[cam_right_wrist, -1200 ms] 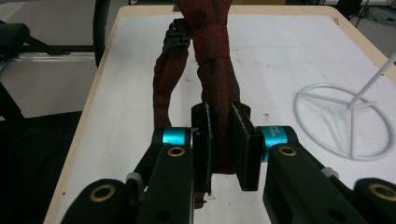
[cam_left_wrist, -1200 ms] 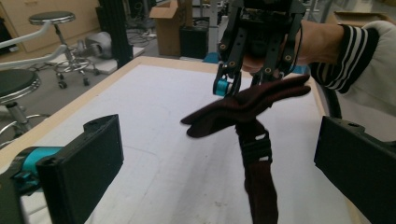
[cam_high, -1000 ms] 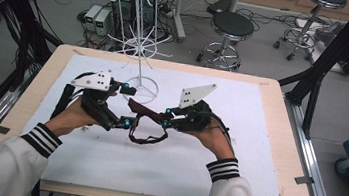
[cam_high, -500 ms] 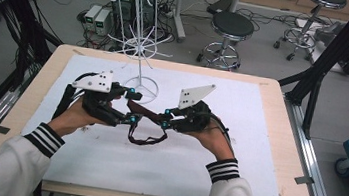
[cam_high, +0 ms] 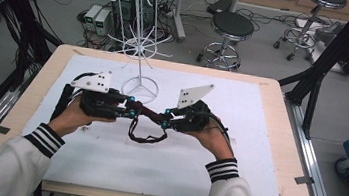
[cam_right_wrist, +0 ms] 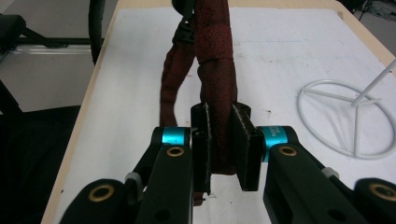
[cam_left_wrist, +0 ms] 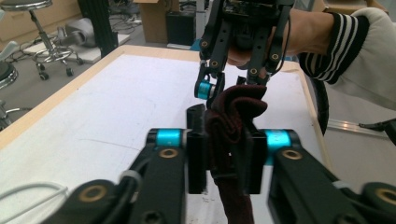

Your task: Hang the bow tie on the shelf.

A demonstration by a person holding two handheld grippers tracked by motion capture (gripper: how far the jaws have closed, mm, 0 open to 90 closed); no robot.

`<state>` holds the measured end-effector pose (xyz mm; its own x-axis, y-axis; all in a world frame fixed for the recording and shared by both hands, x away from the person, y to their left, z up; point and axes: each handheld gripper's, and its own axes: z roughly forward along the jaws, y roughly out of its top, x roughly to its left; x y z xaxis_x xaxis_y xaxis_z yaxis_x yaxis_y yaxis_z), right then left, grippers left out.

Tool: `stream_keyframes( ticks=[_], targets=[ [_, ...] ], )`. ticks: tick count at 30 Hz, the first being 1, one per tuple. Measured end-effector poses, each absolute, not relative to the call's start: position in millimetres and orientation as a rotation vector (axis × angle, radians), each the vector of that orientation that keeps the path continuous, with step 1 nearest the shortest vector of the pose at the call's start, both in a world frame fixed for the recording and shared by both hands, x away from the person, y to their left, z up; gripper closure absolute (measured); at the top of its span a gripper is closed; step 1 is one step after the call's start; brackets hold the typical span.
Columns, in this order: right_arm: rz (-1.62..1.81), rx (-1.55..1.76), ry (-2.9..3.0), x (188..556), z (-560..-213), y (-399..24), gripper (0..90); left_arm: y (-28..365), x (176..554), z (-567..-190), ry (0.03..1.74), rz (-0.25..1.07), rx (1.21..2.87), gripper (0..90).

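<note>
Both forearms stretched in from the near edge of the counter [cam_high: 268, 139], wrists level, claws pointed at each other over the white mat [cam_high: 234, 166]. Left claw [cam_high: 131, 111] just closed, jaws now clamped on one end of the dark red strap [cam_high: 149, 115]. Right claw [cam_high: 164, 122] pinched tight on the other end. Strap held taut between the two above the mat, a loop with a black buckle sagging beneath. White wire stand [cam_high: 138, 86] just behind, apart from both hands.
</note>
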<state>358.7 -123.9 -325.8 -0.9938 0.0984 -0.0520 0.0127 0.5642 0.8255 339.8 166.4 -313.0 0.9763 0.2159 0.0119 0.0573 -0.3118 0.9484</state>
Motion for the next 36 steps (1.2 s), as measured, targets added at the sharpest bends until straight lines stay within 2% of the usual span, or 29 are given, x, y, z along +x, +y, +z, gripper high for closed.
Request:
stream_keyframes(
  ticks=[2, 11, 13, 14, 15, 16, 17, 18, 19, 36],
  targets=[
    [1.431, 0.096, 2.69, 359, -326, -123, 79.4, 167, 339, -312, 0.201, 0.17, 1.891, 81.2],
    [1.433, 0.089, 2.689, 358, -326, -122, 78.2, 168, 335, -311, 0.206, 0.184, 1.89, 82.2],
    [1.435, 0.089, 2.688, 358, -326, -122, 75.0, 168, 335, -311, 0.207, 0.191, 1.897, 82.2],
    [1.439, 0.117, 2.656, 358, -326, -121, 58.0, 169, 336, -311, 0.216, 0.194, 1.897, 82.2],
    [1.439, 0.117, 2.656, 358, -326, -121, 58.0, 170, 336, -311, 0.215, 0.194, 1.899, 82.2],
    [1.442, 0.148, 2.64, 357, -326, -122, 44.8, 170, 336, -311, 0.223, 0.199, 1.888, 82.1],
    [1.424, 0.2, 2.581, 356, -327, -122, 11.8, 172, 336, -310, 0.218, 0.204, 1.893, 82.1],
    [1.424, 0.2, 2.581, 356, -327, -122, 11.8, 172, 336, -310, 0.22, 0.202, 1.885, 82.1],
    [1.433, 0.241, 2.543, 357, -327, -123, 0.7, 173, 336, -309, 0.223, 0.212, 1.884, 82.1],
    [1.534, 0.369, 2.443, 350, -325, -146, 0.7, 202, 339, -300, 0.306, 0.271, 1.816, 82.1]
  ],
)
